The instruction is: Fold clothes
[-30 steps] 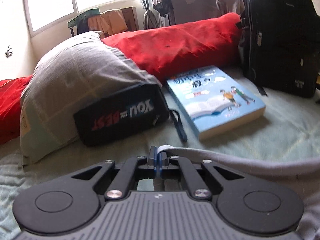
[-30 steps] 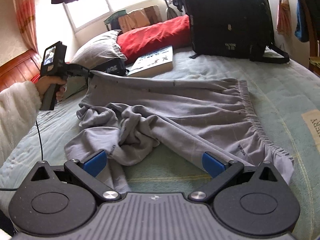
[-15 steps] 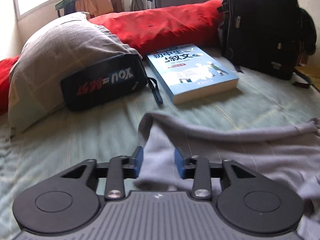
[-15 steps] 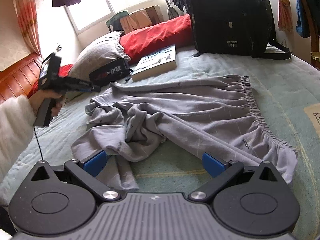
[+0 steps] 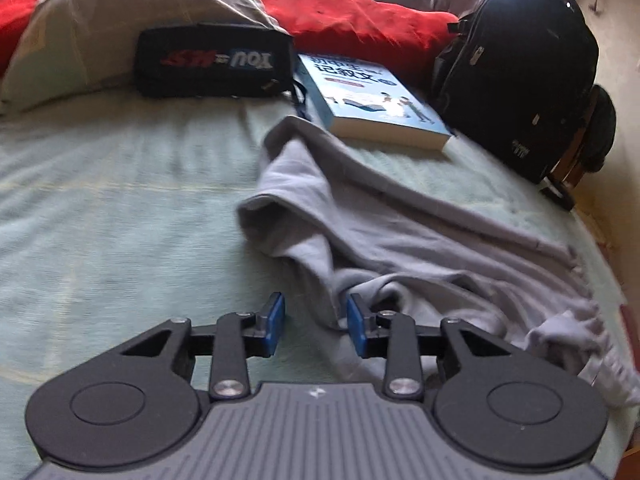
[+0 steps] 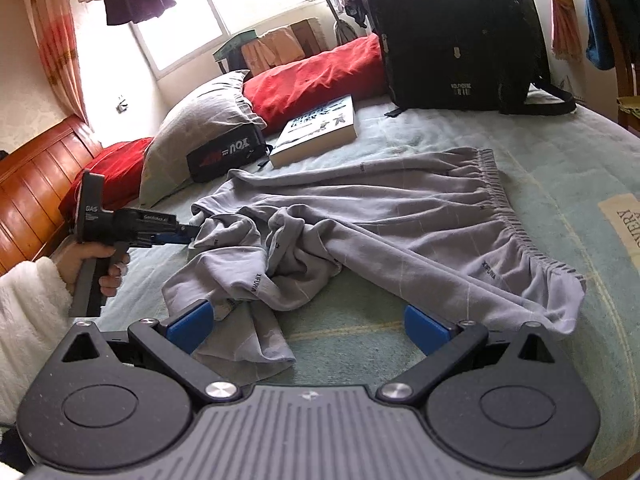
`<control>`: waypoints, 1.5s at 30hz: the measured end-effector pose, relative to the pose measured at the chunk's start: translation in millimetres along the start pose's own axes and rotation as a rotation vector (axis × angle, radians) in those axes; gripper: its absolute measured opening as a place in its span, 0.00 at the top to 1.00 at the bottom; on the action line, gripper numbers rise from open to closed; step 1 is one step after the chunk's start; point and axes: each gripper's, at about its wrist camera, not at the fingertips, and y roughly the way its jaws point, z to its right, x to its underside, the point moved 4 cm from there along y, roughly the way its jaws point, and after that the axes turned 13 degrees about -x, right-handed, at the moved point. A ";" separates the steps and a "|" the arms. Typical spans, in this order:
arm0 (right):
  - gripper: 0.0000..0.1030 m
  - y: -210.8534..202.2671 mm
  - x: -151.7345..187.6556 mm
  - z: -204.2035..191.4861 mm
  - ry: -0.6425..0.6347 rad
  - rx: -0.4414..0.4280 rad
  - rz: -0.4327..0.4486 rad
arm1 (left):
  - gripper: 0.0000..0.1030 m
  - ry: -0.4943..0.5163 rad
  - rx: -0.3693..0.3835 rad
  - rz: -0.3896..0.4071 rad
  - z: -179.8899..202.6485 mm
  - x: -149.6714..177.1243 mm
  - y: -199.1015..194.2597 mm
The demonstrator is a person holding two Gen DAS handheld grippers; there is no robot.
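A grey garment [image 6: 380, 216] with an elastic waistband [image 6: 504, 200] lies on the pale green bed sheet [image 6: 560, 152]. Its right half is spread flat and its left half is crumpled. My left gripper [image 5: 316, 326] is open, low over the sheet at the left edge of the cloth. A fold of the grey garment [image 5: 400, 240] sits just in front of its right finger and nothing is pinched. In the right wrist view, the left gripper [image 6: 188, 236] points at the crumpled part. My right gripper [image 6: 308, 326] is wide open above the near, bunched end and holds nothing.
A blue book [image 5: 372, 96], a black pouch [image 5: 212, 64] and a black backpack [image 5: 516, 68] lie beyond the garment. A grey pillow [image 6: 200, 124] and red cushions [image 6: 316, 76] lean toward the wooden headboard [image 6: 32, 184]. A hand in a white fleecy sleeve [image 6: 24, 312] holds the left gripper.
My left gripper was shut on the garment's edge. It has opened and let the edge fall to the bed, then sunk and drawn back toward the crumpled part. The right gripper has hardly moved.
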 end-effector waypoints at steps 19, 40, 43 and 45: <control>0.00 -1.5 1.8 10.9 0.023 0.017 0.006 | 0.90 0.372 -0.463 0.161 -1.9 -36.5 -22.1; 0.00 10.6 7.5 7.7 0.024 0.024 -0.029 | 0.90 0.630 -0.575 0.259 20.8 -58.2 -15.8; 0.00 7.7 6.2 7.1 0.017 0.031 -0.023 | 0.90 0.614 -0.473 0.244 47.9 -56.6 -6.0; 0.00 5.6 5.6 9.5 0.022 0.037 -0.018 | 0.89 0.621 -0.420 0.237 65.5 -53.9 -2.7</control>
